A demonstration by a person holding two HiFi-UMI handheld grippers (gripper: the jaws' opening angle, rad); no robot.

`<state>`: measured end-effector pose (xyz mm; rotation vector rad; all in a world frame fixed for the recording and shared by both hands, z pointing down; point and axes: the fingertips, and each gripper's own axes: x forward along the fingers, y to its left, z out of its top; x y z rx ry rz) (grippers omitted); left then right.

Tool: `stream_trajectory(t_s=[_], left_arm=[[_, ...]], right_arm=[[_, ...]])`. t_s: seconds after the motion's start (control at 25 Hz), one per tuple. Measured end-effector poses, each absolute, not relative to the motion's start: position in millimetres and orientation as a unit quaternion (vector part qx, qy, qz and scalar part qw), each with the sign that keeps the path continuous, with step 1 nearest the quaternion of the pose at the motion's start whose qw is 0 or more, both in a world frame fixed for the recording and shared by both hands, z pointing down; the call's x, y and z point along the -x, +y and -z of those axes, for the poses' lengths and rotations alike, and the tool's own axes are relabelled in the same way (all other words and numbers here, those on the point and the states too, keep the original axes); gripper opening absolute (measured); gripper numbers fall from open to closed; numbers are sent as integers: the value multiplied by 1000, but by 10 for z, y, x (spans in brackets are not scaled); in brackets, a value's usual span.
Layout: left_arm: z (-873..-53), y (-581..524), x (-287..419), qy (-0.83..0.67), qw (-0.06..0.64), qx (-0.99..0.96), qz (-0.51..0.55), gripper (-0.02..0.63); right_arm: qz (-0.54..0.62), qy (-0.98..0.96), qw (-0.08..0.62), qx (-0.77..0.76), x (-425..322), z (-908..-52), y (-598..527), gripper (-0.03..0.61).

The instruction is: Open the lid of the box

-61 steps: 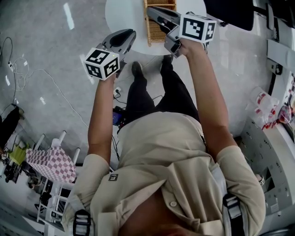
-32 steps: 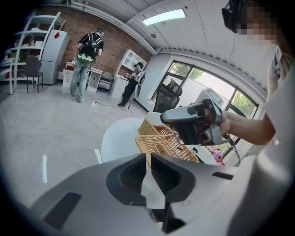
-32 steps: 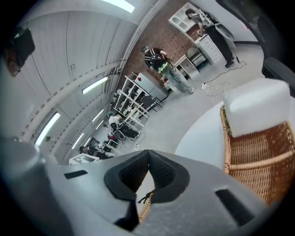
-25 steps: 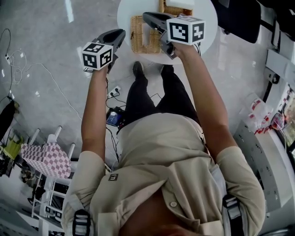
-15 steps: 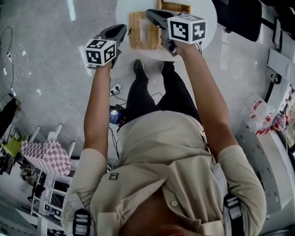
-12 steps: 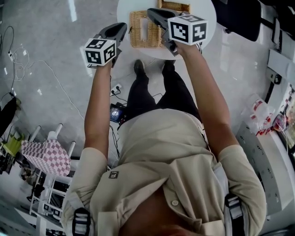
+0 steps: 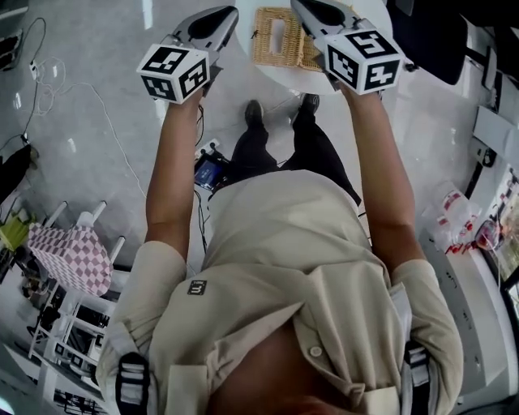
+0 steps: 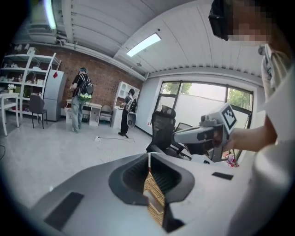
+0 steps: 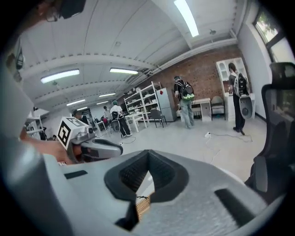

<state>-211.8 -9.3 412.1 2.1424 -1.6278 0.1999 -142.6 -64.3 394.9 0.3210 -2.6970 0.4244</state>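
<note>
The person's forearms reach forward, each hand raising a gripper in the air. The left gripper (image 7: 222,16) has its jaws pressed together: in the left gripper view (image 8: 149,156) the tips meet along one seam with nothing held between them. The right gripper (image 7: 306,7) is likewise closed and empty, its tips touching in the right gripper view (image 9: 148,154). Each gripper shows in the other's view, the right one off to the right of the left jaws (image 8: 207,135) and the left one off to the left of the right jaws (image 9: 88,143), well apart. Below and between the two grippers sits the wicker box (image 7: 280,36), touched by neither. It appears as a strip of woven side through the gap under the left jaws (image 8: 154,197) and as a corner under the right jaws (image 9: 143,205). Its top faces up with a slot in it. The box rests on a round white table (image 7: 247,50). Beyond the left gripper stands a black office chair (image 8: 163,130), and farther off people stand near a brick wall (image 8: 100,73).
</note>
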Motion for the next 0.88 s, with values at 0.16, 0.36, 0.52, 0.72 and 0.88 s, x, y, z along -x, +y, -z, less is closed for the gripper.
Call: stream_trajectory(t_s=[0.16,0.36,0.52,0.72,0.88], left_arm=[[-3451,12,2114,-596,167,-784,-41,14],[-2781,216,2134,-602,108,-791,-11,14],[-2400,343,2140,-606,83,-791,-1,14],[-2035,501,2131,-602,55,-796,12,14],[-1903,596,2137,-598,41,-800,24,14]], right_arm=[[-73,-973,186,-119,1305,-3381,-536,-11],[-15,-978,165,-128,1177,-2767,-386,-11],[11,-979,152,-132,1091,-2393,-305,-11],[41,-979,139,-141,1016,-1996,-174,-11],[55,-978,136,-147,983,-1816,-96,-11]])
